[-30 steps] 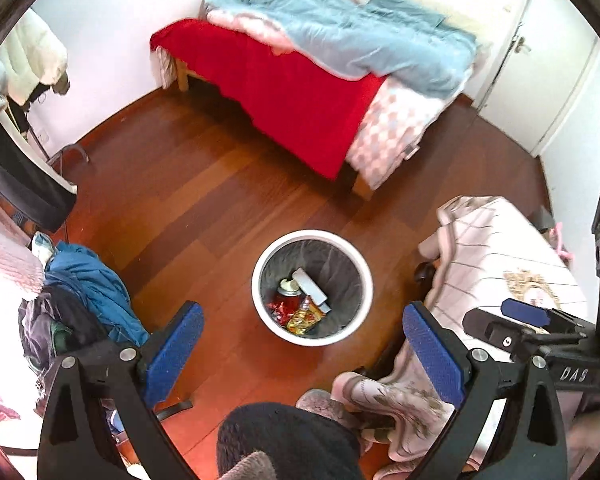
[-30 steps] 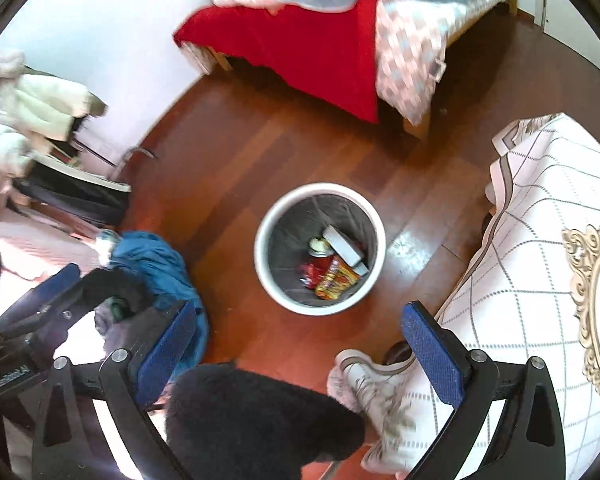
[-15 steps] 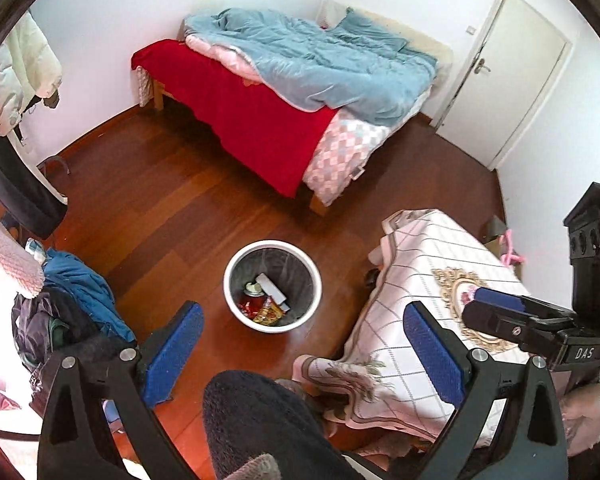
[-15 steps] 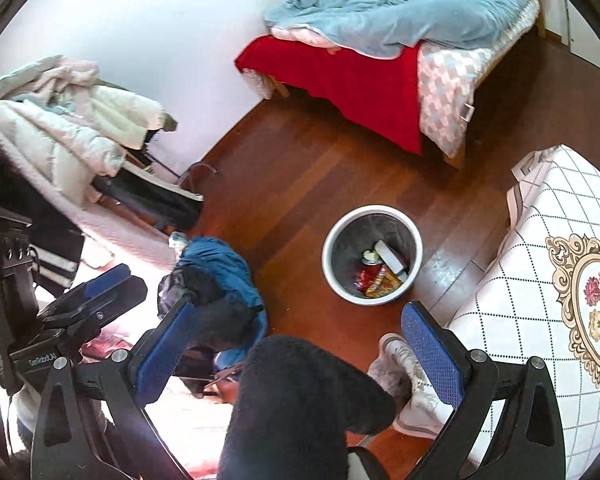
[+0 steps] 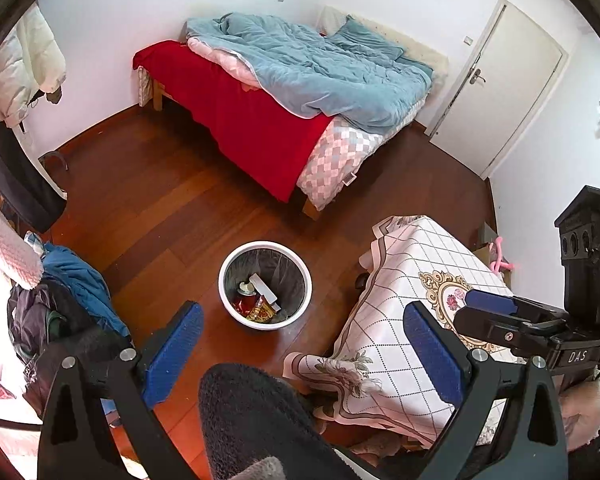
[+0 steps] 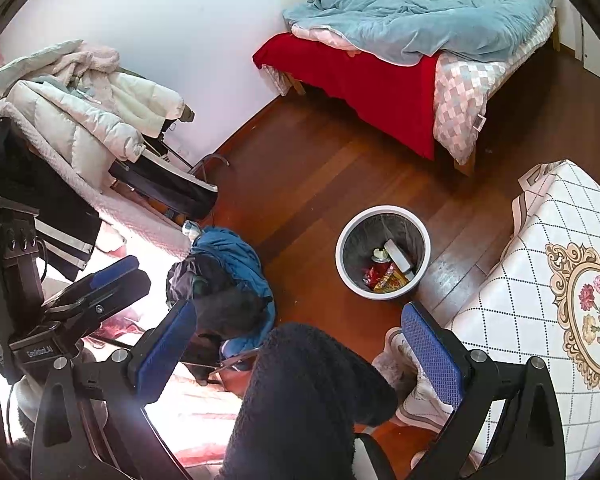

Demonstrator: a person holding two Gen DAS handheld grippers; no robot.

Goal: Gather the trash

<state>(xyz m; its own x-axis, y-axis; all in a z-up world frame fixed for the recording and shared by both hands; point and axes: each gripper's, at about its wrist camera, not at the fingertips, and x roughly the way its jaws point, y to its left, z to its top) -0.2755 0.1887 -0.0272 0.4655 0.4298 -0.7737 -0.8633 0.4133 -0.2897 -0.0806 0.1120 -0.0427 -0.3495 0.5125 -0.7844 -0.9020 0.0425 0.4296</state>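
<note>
- Bedroom, wood floor (image 5: 160, 200); bed (image 5: 260, 120) at 12 o'clock, cloth-covered surface (image 5: 400, 320) at 4 o'clock.
- White bin (image 5: 265, 285) stands on the floor near centre; wrappers, a can and a box (image 5: 264, 288) lie inside.
- Left claw (image 5: 300, 344) spread, nothing between the pads. Right claw (image 6: 296, 344) likewise spread and bare.
- Judged step: between pickups, high above the bin.
- Next: find remaining litter; none evident on the floor.
</note>
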